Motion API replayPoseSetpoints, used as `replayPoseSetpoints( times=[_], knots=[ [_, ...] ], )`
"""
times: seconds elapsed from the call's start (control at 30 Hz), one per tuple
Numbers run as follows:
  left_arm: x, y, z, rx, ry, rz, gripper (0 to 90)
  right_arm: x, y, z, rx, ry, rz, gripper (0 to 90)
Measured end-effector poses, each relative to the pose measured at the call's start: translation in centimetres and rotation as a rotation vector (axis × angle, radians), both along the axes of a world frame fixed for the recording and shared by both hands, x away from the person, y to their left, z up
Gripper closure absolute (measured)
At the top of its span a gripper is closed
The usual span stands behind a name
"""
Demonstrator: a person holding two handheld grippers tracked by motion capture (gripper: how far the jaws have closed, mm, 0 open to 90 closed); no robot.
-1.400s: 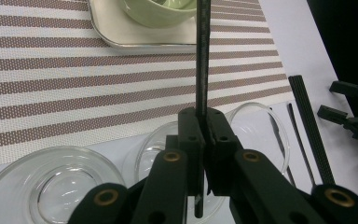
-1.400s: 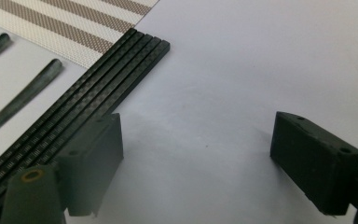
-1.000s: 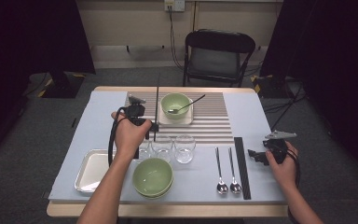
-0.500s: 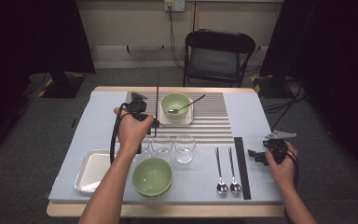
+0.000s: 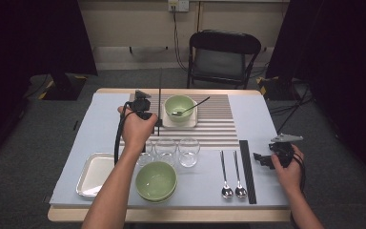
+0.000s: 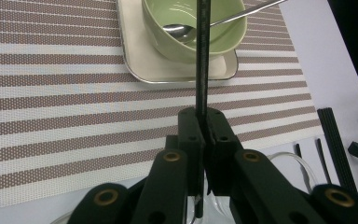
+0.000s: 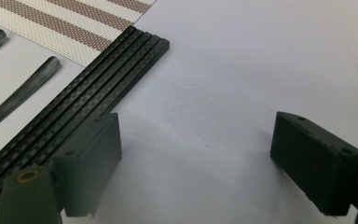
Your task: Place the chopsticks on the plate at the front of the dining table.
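My left gripper point(image 5: 157, 123) point(image 6: 204, 125) is shut on a thin black chopstick point(image 5: 160, 90) point(image 6: 201, 56), which sticks out forward past the jaws. It hangs over the left part of the striped placemat point(image 5: 219, 124) point(image 6: 51, 93), just left of a green bowl point(image 5: 179, 107) point(image 6: 223, 37). The bowl holds a spoon point(image 5: 195, 104) point(image 6: 179, 29) and sits on a white square plate point(image 6: 140, 65). My right gripper point(image 5: 263, 160) point(image 7: 196, 158) rests low at the table's right side, open with nothing between its jaws. Beside it lies a flat bundle of black chopsticks point(image 5: 247, 167) point(image 7: 88, 95).
Three drinking glasses point(image 5: 167, 149) stand in a row mid-table, with stacked green bowls point(image 5: 156, 180) in front and a white tray point(image 5: 95, 172) at the near left. Two spoons point(image 5: 232, 171) lie left of the black bundle. A chair point(image 5: 224, 57) stands beyond the table.
The left hand has edged slightly farther up the table with the chopstick still in its jaws. The right hand and gripper have stayed put.
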State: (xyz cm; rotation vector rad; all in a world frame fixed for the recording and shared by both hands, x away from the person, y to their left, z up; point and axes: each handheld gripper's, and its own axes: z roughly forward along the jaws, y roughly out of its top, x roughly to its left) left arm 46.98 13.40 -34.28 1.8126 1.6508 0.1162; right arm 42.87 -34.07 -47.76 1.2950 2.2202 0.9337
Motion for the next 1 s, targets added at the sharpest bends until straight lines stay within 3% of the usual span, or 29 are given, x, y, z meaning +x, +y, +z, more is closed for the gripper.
replayPoseSetpoints(
  times=[1.0],
  knots=[
    [2.3, -0.1, -1.3, 0.028, 0.012, 0.041, 87.0, 0.0, 0.0, 0.0, 0.001, 0.001, 0.0, 15.2]
  ],
)
